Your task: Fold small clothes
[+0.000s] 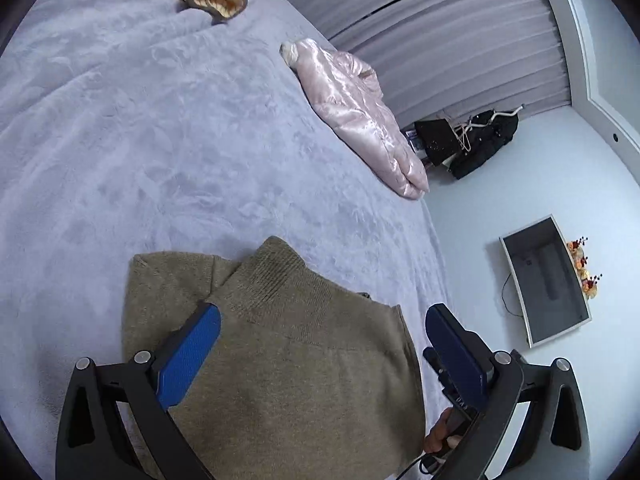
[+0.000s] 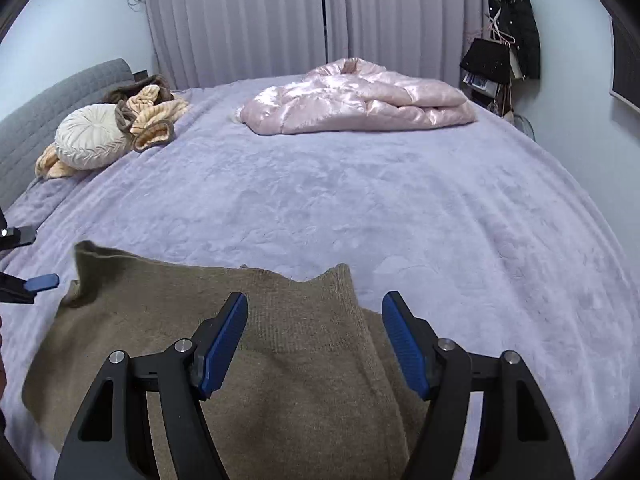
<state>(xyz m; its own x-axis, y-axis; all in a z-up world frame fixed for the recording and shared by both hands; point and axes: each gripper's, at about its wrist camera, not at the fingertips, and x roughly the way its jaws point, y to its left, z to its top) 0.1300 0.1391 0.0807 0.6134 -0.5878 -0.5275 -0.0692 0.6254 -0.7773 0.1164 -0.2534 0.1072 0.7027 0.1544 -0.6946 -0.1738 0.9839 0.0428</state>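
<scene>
A small brown knit sweater (image 1: 288,360) lies partly folded on the lilac bed cover (image 1: 140,140), its ribbed cuff folded over the body. My left gripper (image 1: 324,316) is open and empty, hovering just above the sweater. In the right wrist view the same sweater (image 2: 280,340) lies under my right gripper (image 2: 314,304), which is open and empty above the ribbed sleeve. The left gripper's blue fingertip (image 2: 42,282) shows at the far left edge there.
A pink satin quilted jacket (image 2: 360,96) lies at the far side of the bed (image 2: 360,208). A round white cushion (image 2: 90,142) and a beige-and-brown bundle (image 2: 154,116) sit by the grey headboard. Dark clothes hang on a rack (image 2: 512,28) at the right wall.
</scene>
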